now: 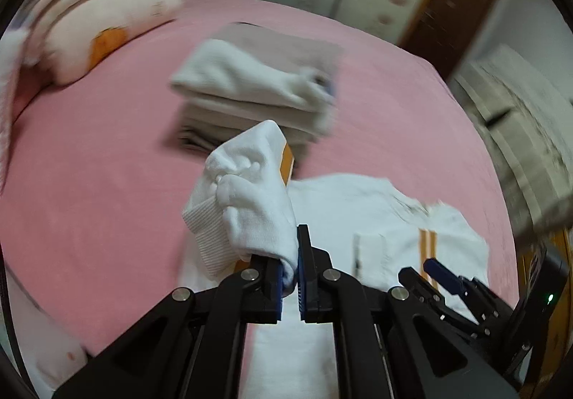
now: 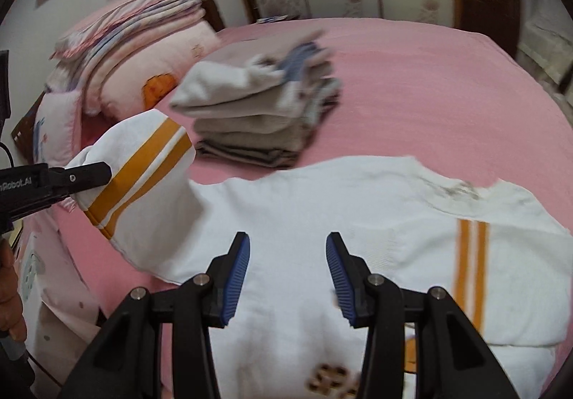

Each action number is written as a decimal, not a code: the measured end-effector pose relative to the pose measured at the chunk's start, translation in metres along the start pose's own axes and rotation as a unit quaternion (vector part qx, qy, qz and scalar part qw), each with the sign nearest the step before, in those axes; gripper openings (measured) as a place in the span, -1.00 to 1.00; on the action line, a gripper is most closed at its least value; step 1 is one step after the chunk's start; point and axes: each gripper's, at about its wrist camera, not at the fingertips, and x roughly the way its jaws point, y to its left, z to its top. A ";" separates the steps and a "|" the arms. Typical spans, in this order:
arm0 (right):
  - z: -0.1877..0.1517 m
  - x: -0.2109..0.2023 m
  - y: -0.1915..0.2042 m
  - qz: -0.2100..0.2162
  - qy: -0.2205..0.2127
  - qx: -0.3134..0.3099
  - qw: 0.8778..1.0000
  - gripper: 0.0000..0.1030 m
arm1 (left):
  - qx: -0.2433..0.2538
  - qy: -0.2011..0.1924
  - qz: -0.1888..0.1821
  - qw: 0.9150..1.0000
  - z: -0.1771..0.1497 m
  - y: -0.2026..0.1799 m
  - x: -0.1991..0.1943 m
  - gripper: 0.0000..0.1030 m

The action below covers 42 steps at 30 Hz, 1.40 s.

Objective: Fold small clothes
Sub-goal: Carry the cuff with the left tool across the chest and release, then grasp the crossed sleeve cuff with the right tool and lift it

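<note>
The white top (image 2: 308, 220) is thin knit: soft, light, limp, with nothing stiff in it, so I judge it will sag and drag behind wherever it is lifted. The firmer edges look like the best holds: the ribbed cuff, the hem, the shoulder seam. A pinch in mid-panel would likely just bunch it.

It lies spread on the pink sheet (image 2: 412, 94), filling the lower middle and lower right of the right wrist view, its orange stripes at right. One sleeve (image 2: 143, 166) is raised off the bed at centre left of that view.

The left gripper (image 1: 289, 277) is closed tight on that sleeve: in its own view the fabric is bunched up above the pinched fingertips, ribbed cuff hanging to the lower left. The sleeve is between the pads, the body trailing below and to the right.

The right gripper (image 2: 286, 277) stands partly open and holds nothing. The top's body lies beneath and beyond its blue pads (image 2: 238, 273); whether they touch the cloth I cannot tell.

Behind, upper centre, a stack of folded clothes (image 2: 258, 112) sits apart from the top; pillows (image 2: 150, 55) at upper left
</note>
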 end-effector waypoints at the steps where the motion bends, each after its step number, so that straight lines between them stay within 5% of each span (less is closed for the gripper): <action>1: -0.004 -0.003 -0.011 -0.008 0.000 0.005 1.000 -0.13 | 0.015 0.008 -0.014 1.000 -0.008 -0.018 0.010 -0.92; 7: -0.037 -0.018 -0.077 -0.053 0.017 0.051 0.997 -0.13 | 0.072 0.067 -0.046 0.994 -0.076 -0.085 0.076 -0.22; 14: -0.061 -0.021 -0.123 -0.054 0.031 0.104 0.993 -0.13 | 0.071 0.065 -0.063 0.993 -0.125 -0.088 0.086 0.04; 23: -0.064 -0.020 -0.113 -0.014 0.027 0.102 0.994 -0.13 | 0.019 0.022 -0.129 0.991 -0.138 -0.061 0.053 0.26; 34: -0.055 -0.008 -0.032 0.048 0.037 -0.008 0.998 -0.13 | -0.021 -0.016 -0.077 0.997 -0.156 0.007 0.023 0.26; 42: -0.067 0.018 0.037 0.061 0.041 -0.134 0.988 -0.13 | -0.041 -0.015 0.024 0.999 -0.154 0.054 0.029 0.26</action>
